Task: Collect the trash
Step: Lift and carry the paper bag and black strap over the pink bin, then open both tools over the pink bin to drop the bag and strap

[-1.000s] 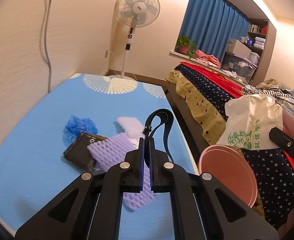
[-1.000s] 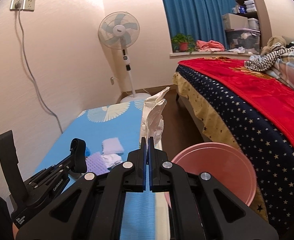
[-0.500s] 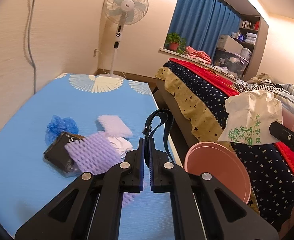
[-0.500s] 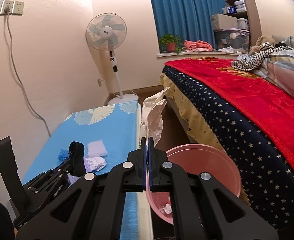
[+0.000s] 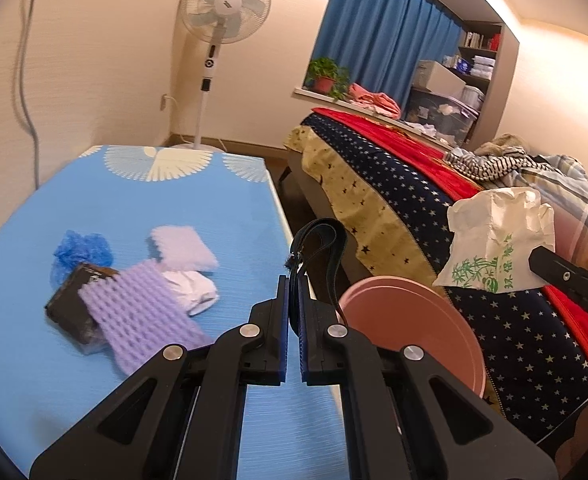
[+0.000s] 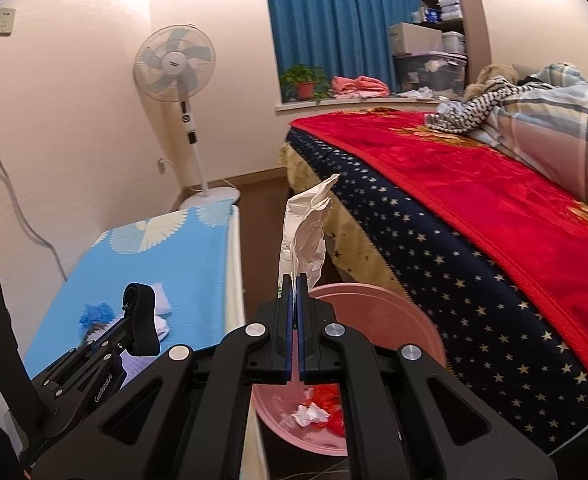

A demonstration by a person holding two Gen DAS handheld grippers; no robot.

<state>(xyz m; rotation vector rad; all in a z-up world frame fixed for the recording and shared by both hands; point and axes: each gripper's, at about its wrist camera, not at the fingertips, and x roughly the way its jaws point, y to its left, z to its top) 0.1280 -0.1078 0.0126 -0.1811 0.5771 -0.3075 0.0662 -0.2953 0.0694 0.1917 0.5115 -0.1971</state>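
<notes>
My left gripper (image 5: 294,280) is shut on a black zipper strap (image 5: 325,236) that loops up above its tips, over the right edge of the blue mat (image 5: 214,196). My right gripper (image 6: 295,280) is shut on a crumpled white paper bag (image 6: 305,236) with green print, held upright above the pink bin (image 6: 377,300). The bin (image 5: 409,320) stands on the floor between mat and bed; red and white scraps (image 6: 315,412) lie inside. On the mat lie a purple foam net (image 5: 138,312), a black packet (image 5: 70,304), a blue crumpled wad (image 5: 82,248), a pale lilac foam piece (image 5: 182,246) and a white tissue (image 5: 192,290).
A bed with a red and starred blanket (image 6: 473,208) runs along the right, close to the bin. A standing fan (image 5: 224,12) is at the far end of the mat near the wall. A narrow strip of floor (image 6: 262,200) separates mat and bed.
Both grippers have drifted right, toward the bin. The trash pile has slid left in the left wrist view, and the bin's inside with its scraps has come into the right wrist view.
</notes>
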